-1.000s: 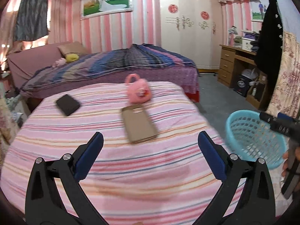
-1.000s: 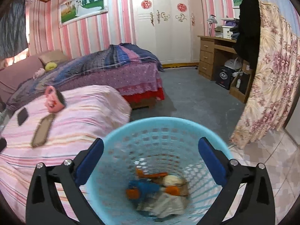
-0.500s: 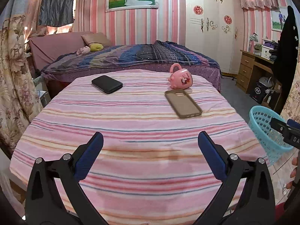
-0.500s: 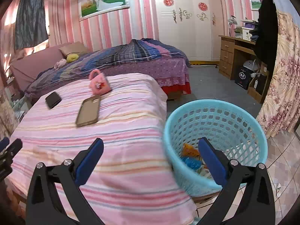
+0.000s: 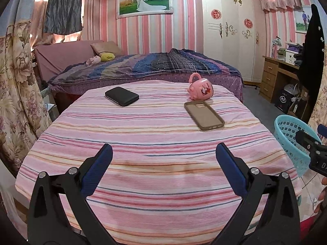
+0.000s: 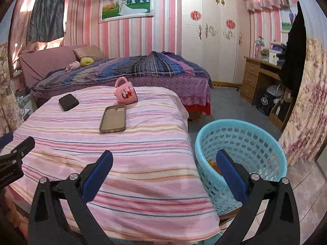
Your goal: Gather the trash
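Pink-and-cream striped cloth covered the table point(image 5: 163, 163) that filled most of both views, and on it I could find nothing that read plainly as rubbish: only a black phone point(image 5: 122, 96) toward the far left, an empty tan phone case point(image 5: 204, 115) nearer the right edge, and a pink mug point(image 5: 201, 89) lying on its side just beyond the case, none of them touching the grippers. Beside the table's right edge stood the blue basket point(image 6: 241, 155) on the floor, with something orange and a few scraps showing low inside it, though I could not tell what they were. My left gripper point(image 5: 163, 170) hung over the near edge of the cloth with its jaws spread wide and nothing between them; the right gripper point(image 6: 164, 171) was likewise wide apart and empty, straddling the table edge and the basket rim. I judged the collecting nearly or wholly finished, so the careful thing was a slow sweep of the cloth for leftover bits, keeping the jaws clear of the phone, case and mug, which looked like belongings.
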Motion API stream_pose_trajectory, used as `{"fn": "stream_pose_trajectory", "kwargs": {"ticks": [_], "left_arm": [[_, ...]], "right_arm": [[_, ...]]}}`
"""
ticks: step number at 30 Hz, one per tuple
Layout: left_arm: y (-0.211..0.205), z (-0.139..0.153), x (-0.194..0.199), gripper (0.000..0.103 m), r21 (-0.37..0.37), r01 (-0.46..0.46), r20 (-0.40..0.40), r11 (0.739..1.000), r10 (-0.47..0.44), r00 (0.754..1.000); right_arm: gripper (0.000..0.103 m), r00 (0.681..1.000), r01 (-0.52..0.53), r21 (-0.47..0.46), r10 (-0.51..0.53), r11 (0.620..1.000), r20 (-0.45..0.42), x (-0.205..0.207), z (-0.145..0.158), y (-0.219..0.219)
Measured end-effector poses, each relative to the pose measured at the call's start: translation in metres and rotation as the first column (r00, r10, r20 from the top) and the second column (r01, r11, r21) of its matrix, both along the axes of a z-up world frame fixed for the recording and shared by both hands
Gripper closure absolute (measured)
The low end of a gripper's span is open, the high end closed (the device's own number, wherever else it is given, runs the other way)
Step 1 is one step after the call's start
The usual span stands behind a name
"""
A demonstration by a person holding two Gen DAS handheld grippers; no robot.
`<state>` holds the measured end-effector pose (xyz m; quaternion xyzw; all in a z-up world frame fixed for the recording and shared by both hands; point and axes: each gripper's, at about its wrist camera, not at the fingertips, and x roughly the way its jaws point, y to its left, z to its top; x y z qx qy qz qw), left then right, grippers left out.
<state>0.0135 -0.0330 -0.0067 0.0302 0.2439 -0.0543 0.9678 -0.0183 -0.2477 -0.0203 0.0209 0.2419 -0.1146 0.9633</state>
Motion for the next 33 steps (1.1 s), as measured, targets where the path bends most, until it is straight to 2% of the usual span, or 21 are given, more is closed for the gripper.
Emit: {"fn": "stream_pose_trajectory", "kwargs": {"ticks": [6, 16, 33], "left_arm": [[0.001, -0.001, 0.004, 0.005, 0.016, -0.004, 0.007, 1.0, 0.004, 1.0], [0.003, 0.0, 0.007, 0.005, -0.011, 0.01, 0.001, 1.0, -0.01, 1.0], [-0.002, 0.005, 0.0, 0.005, -0.014, 0.023, 0.044, 1.0, -0.022, 0.999]], "right_arm": [[0.005, 1.0, -0.011, 0.001, 0.011, 1.0, -0.001, 0.002, 0.004, 0.004], [0.005, 1.0, -0.021, -0.03, 0.022, 0.999, 0.023, 0.002, 0.008, 0.009], [0.005, 0.999, -0.002, -0.06, 0.005, 0.998, 0.049, 0.001, 0.013, 0.012]]}}
